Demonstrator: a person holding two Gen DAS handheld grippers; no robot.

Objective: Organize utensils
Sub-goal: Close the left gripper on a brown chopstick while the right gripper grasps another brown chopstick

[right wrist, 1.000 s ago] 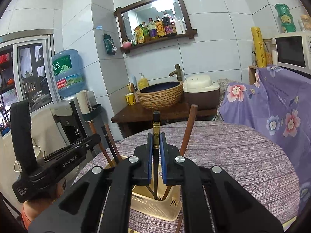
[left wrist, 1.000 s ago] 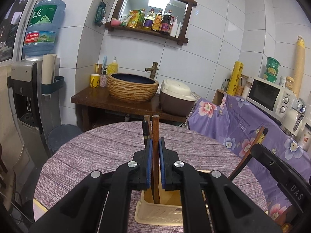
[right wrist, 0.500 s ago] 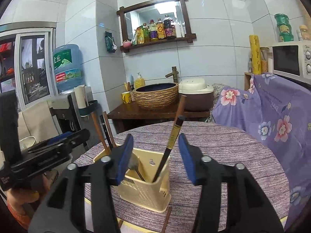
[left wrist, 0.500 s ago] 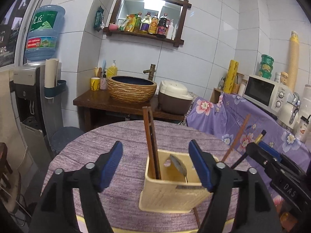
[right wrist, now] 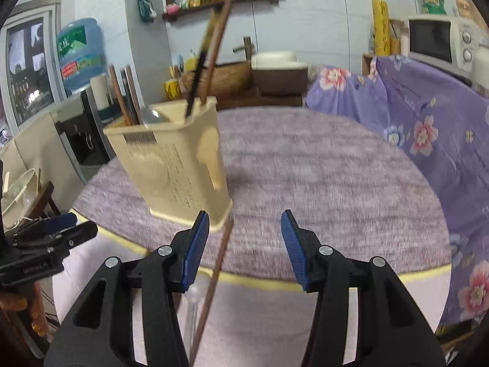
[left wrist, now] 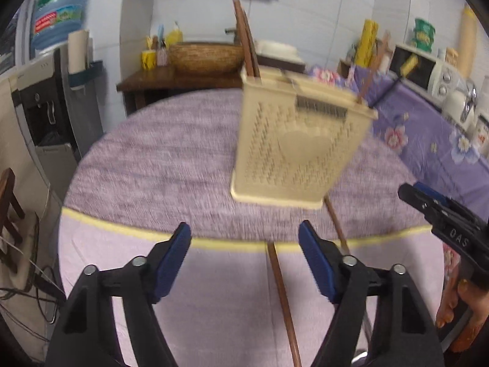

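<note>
A cream perforated utensil holder (left wrist: 293,140) (right wrist: 177,159) stands on the round purple-clothed table (left wrist: 152,168) (right wrist: 321,168). Brown chopsticks (left wrist: 244,33) (right wrist: 217,46), a dark chopstick (right wrist: 195,73) and a spoon (right wrist: 152,114) stand in it. One loose brown chopstick (left wrist: 282,290) (right wrist: 214,278) lies from the holder's base over the table's front edge. My left gripper (left wrist: 246,244) hovers above that edge; its jaws are closing, their pads clear of the loose chopstick seen in the gap. My right gripper (right wrist: 244,217) is open over the same chopstick, without touching it.
A flowered purple cloth (right wrist: 428,122) covers a counter with a microwave (right wrist: 440,39) on the right. Behind the table stands a wooden stand with a woven basin (left wrist: 207,56). A water dispenser (left wrist: 55,70) is at the left. A hand (left wrist: 455,312) holds the right gripper.
Both grippers let go of the chopsticks they held over the holder and opened. They then drew back and sank toward the table's front edge, so the holder sits farther off.
</note>
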